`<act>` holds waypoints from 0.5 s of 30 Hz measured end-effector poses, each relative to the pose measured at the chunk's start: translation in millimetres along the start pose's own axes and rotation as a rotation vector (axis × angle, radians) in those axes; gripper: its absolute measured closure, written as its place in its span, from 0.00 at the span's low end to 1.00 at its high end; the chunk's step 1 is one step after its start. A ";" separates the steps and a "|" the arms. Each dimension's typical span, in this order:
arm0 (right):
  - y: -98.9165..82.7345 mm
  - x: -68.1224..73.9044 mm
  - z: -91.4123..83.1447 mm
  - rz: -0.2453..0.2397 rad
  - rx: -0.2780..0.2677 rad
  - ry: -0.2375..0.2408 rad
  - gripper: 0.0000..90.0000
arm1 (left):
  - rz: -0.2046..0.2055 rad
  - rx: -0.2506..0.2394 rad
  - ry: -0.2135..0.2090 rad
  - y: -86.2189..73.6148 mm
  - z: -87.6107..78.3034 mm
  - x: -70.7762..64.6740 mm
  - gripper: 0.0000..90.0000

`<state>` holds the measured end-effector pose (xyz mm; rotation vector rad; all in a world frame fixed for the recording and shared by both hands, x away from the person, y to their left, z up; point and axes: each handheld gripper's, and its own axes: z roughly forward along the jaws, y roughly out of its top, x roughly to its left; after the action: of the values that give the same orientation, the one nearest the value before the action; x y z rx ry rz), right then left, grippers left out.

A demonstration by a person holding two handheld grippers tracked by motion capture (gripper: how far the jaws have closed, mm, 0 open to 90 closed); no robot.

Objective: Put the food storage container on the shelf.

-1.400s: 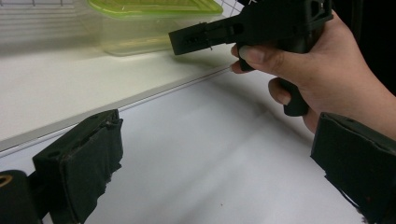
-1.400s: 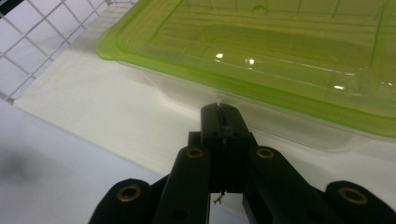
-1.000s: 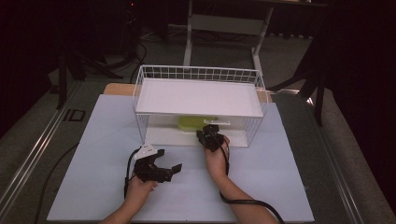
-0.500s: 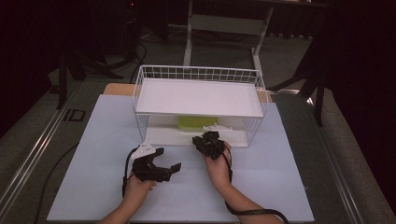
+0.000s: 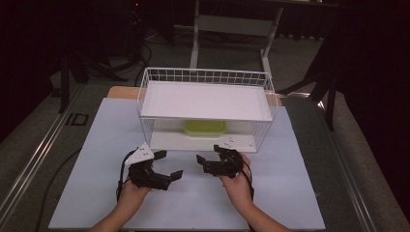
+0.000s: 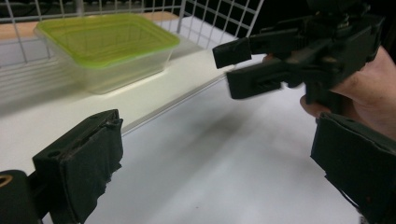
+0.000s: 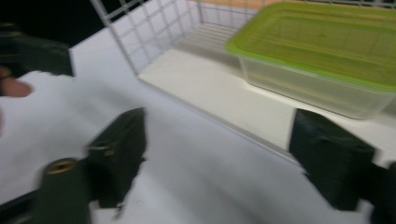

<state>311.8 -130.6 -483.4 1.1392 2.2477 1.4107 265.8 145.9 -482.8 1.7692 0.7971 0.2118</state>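
Right gripper (image 5: 209, 164): held in the right hand (image 5: 237, 176) over the pale sheet, just in front of the rack's open side; jaws have just been opening and now stand wide apart, nothing between them.
Left gripper (image 5: 167, 164): held in the left hand (image 5: 133, 191) beside the right one, near but apart; jaws spread wide, gripping nothing; grey three-cornered plate on top.
Facing: the two grippers point roughly toward each other; the left gripper view shows the right gripper (image 6: 261, 65) ahead, blurred.
Container (image 5: 205, 127): clear tub with green lid, upright on the lower shelf of the rack, toward the back, untouched by either gripper; seen close in the right gripper view (image 7: 322, 56).
Wire rack (image 5: 159, 77): white, two levels, solid white top shelf bare.
Pale sheet (image 5: 300, 193): covers the table under rack and hands.
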 end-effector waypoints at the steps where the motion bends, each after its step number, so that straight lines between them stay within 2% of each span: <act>1: -0.5 0.5 -3.4 -0.008 -0.007 0.012 0.18 | 0.005 0.005 -0.007 0.4 -1.7 -0.4 0.03; 5: -3.1 0.5 -15.1 -0.016 -0.021 0.033 0.16 | 0.046 0.026 -0.017 1.2 -7.1 -4.9 0.03; 8: -6.3 -0.7 -22.9 -0.044 -0.016 0.044 0.16 | 0.057 0.033 -0.018 2.4 -11.6 -7.6 0.03; 10: -9.3 -1.4 -28.2 -0.043 -0.019 0.047 0.17 | 0.057 0.019 -0.026 2.4 -15.0 -8.4 0.03; 12: -12.5 -2.1 -33.0 -0.050 -0.021 0.035 0.16 | 0.067 0.024 -0.021 1.6 -17.0 -9.2 0.03; 15: -17.5 -4.1 -39.2 -0.063 -0.023 0.028 0.16 | 0.059 0.020 -0.032 -1.1 -18.6 -9.2 0.03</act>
<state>283.5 -163.0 -479.4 1.0384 2.2602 1.4326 248.9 155.0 -475.0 1.8121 0.7276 0.2145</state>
